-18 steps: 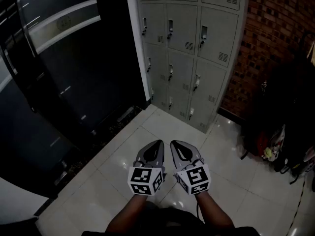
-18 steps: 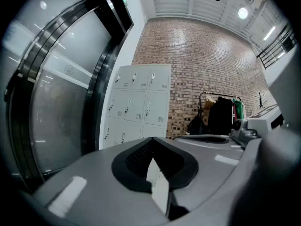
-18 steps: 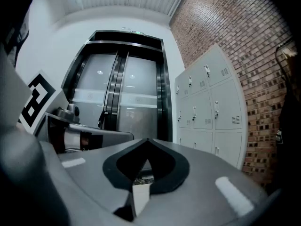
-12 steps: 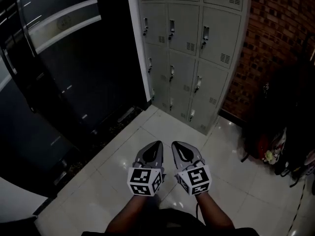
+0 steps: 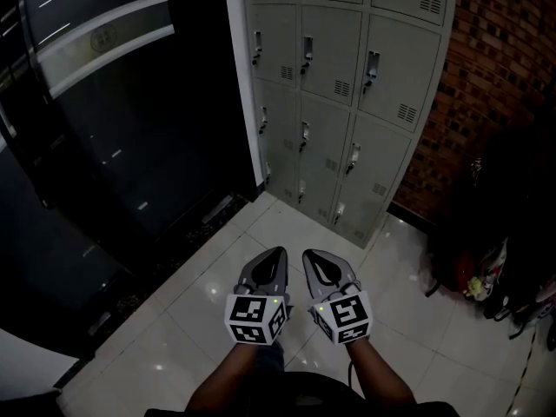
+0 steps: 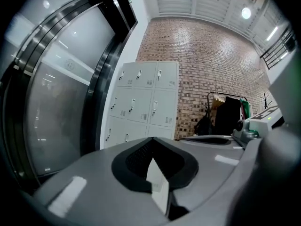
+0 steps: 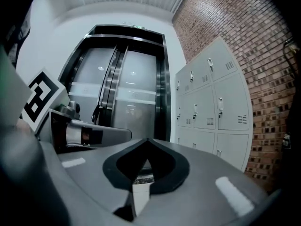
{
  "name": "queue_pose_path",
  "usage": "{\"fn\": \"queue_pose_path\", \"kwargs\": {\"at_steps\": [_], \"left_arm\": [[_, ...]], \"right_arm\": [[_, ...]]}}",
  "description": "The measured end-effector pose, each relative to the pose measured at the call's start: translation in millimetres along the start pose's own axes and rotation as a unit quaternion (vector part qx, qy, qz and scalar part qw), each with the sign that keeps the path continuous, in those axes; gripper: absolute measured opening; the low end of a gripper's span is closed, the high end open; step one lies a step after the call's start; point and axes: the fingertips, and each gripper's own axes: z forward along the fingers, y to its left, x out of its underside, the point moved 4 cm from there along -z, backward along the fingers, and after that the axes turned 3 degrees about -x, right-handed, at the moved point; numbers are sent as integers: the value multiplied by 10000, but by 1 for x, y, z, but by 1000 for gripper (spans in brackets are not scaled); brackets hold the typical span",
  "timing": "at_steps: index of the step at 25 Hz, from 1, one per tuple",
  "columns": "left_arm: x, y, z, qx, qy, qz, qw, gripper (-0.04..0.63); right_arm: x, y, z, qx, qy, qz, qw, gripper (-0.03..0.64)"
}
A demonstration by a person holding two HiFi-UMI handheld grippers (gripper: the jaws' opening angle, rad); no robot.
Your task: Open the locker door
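Observation:
A grey bank of lockers [image 5: 339, 94] stands ahead against the brick wall, every door closed, each with a small latch handle [image 5: 372, 66]. The same lockers [image 6: 141, 102] show in the left gripper view and the lockers [image 7: 214, 107] at the right of the right gripper view. My left gripper [image 5: 276, 254] and right gripper [image 5: 309, 255] hang side by side, level, over the tiled floor, well short of the lockers. Both are shut with nothing between their jaws.
Dark glass lift doors [image 5: 104, 120] fill the left side. A red brick wall [image 5: 495, 68] runs on the right, with dark bags and clothes [image 5: 499, 233] piled at its foot. Glossy white floor tiles [image 5: 417, 320] lie between me and the lockers.
The view has shifted slightly, so the lockers sit a little lower and nearer in the head view. The two grippers keep the same place, side by side and shut.

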Motion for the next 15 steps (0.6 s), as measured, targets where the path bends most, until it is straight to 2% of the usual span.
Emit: {"fn": "queue_pose_path", "kwargs": {"at_steps": [15], "left_arm": [[-21,107,112,147,231,-26,9996,5]], "right_arm": [[-3,-49,152,143,228,113,9996,0]]}}
